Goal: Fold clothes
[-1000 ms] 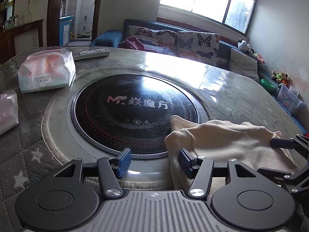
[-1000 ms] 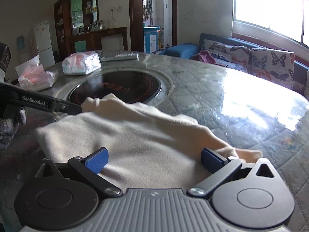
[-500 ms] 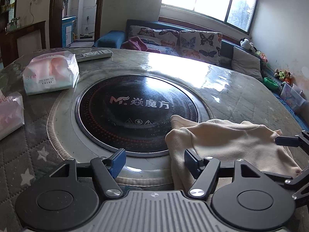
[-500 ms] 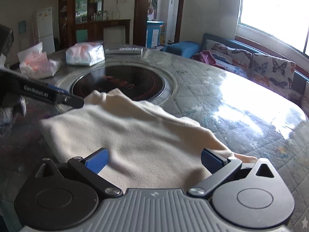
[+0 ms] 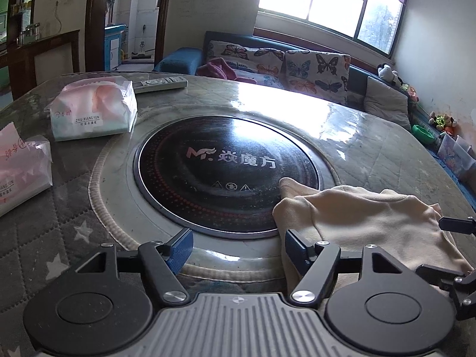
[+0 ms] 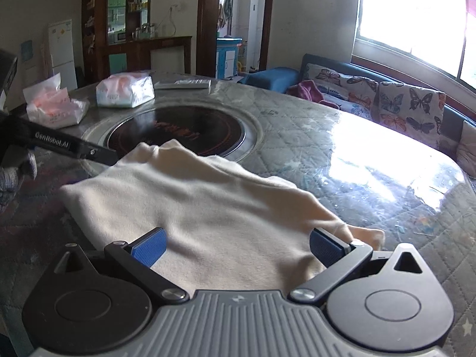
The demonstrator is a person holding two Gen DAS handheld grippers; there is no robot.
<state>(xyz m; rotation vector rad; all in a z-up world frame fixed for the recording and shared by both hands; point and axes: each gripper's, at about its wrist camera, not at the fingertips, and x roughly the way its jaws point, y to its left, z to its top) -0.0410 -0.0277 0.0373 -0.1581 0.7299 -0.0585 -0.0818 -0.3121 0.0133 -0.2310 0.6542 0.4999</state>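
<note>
A folded cream garment (image 6: 208, 208) lies on the round table; in the left wrist view it (image 5: 372, 217) is at the lower right, one corner over the black cooktop. My left gripper (image 5: 238, 247) is open and empty at the garment's left edge, its right pad (image 5: 293, 245) just beside the cloth. My right gripper (image 6: 238, 245) is open, jaws wide, hovering over the garment's near edge, holding nothing. The left gripper's arm (image 6: 65, 145) shows at the left of the right wrist view.
A black round cooktop (image 5: 226, 172) is set in the table's middle. Two tissue packs (image 5: 95, 110) (image 5: 20, 166) and a remote (image 5: 160, 83) lie at the far left. A sofa with butterfly cushions (image 5: 282, 65) stands behind the table (image 5: 386, 148).
Both grippers have drawn back and up a little from the garment. The left jaws have opened wider. The garment lies still.
</note>
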